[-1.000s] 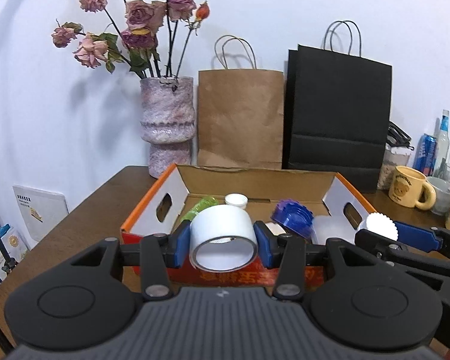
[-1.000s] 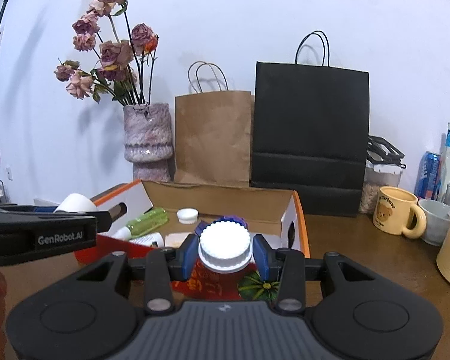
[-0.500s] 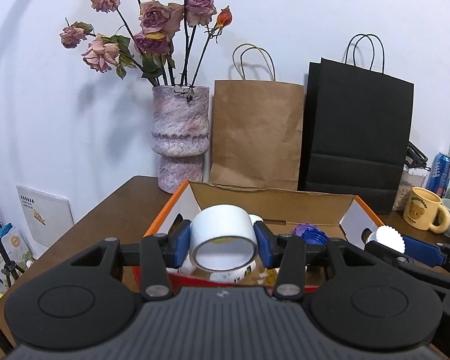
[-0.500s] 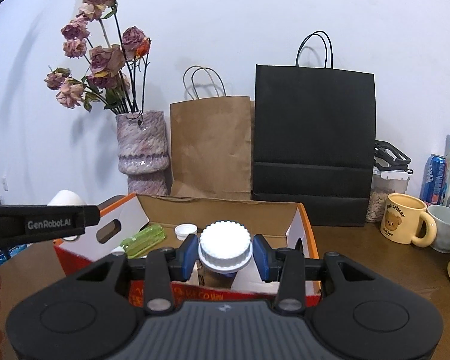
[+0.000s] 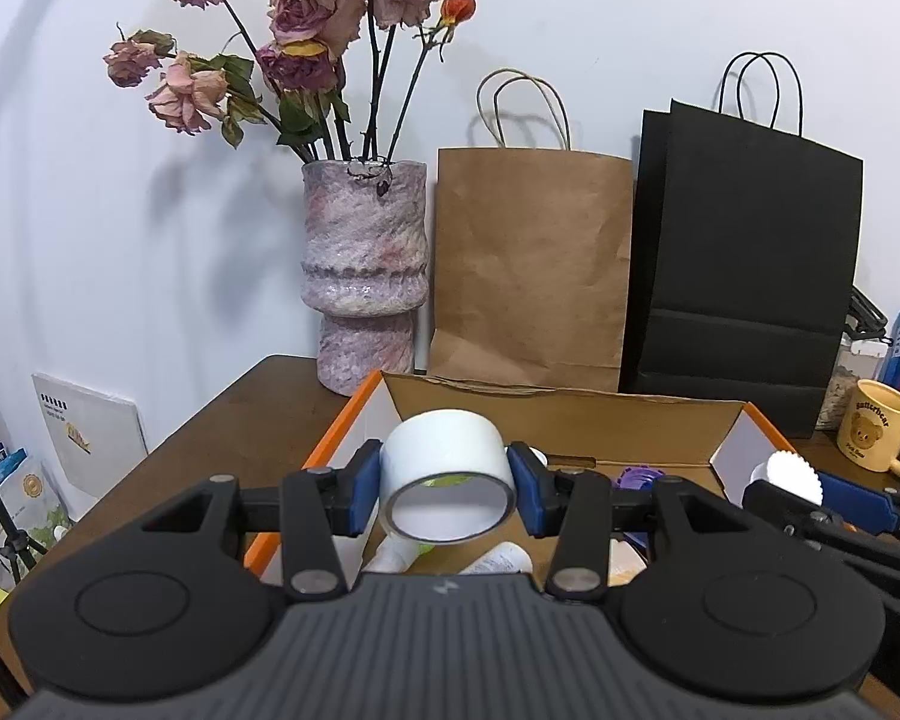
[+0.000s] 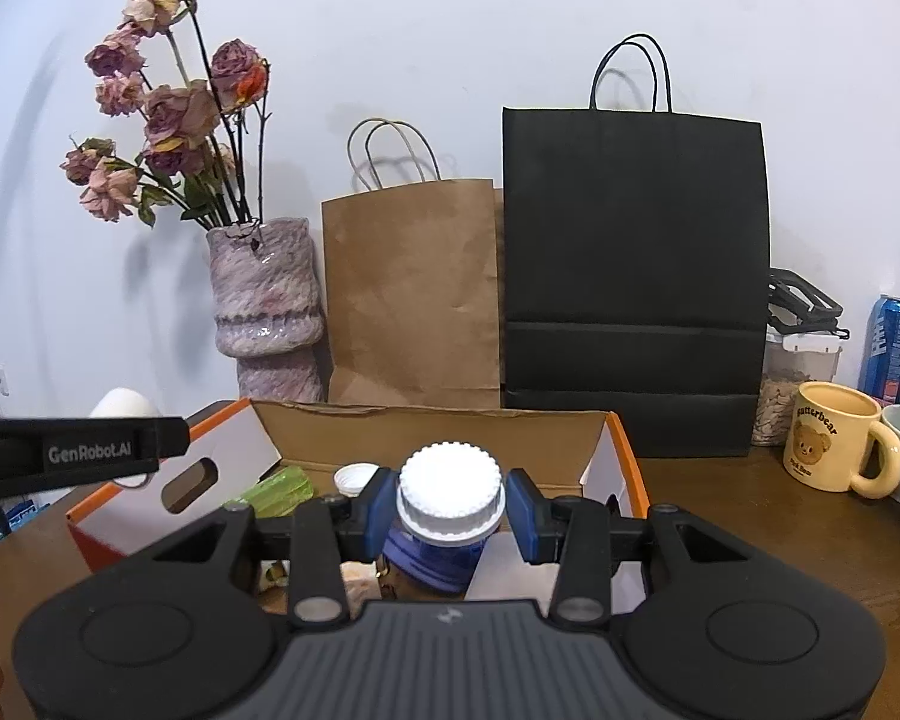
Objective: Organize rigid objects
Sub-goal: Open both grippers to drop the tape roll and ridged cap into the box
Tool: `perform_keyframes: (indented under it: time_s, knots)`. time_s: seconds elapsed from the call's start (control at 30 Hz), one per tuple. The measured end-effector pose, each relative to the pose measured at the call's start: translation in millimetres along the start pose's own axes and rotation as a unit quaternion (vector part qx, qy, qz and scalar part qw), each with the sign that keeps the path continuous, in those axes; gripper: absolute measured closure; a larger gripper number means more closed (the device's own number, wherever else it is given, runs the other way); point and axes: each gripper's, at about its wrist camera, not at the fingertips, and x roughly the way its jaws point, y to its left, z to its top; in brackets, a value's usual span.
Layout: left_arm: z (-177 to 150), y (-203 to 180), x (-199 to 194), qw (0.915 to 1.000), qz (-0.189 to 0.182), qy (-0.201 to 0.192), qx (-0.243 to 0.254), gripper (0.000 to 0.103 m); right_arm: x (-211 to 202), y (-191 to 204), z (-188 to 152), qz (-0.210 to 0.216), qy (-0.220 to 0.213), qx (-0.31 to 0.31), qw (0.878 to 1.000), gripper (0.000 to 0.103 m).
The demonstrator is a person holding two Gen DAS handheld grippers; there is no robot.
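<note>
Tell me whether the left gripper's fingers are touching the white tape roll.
Touching. The left wrist view shows both blue fingers pressed flat against opposite sides of the white tape roll, no gap either side, holding it over the cardboard box.

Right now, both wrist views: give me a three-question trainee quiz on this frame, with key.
1. True or false: the left claw grips a roll of white tape.
2. What does the right claw hold? A) the yellow bear mug B) a white ridged cap C) the green bottle
3. Fill in: behind the cardboard box stand a brown paper bag and a ____ one.

Key: 1 true. 2 B. 3 black.
</note>
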Motion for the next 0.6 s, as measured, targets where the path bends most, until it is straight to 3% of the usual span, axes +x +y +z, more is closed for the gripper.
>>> perform_keyframes:
  time_s: [0.6]
  knots:
    - [7, -3, 52, 0.9997, 0.005, 0.007, 0.021, 0.057, 49, 0, 12, 0.005, 0.006, -0.008, 1.000, 0.064]
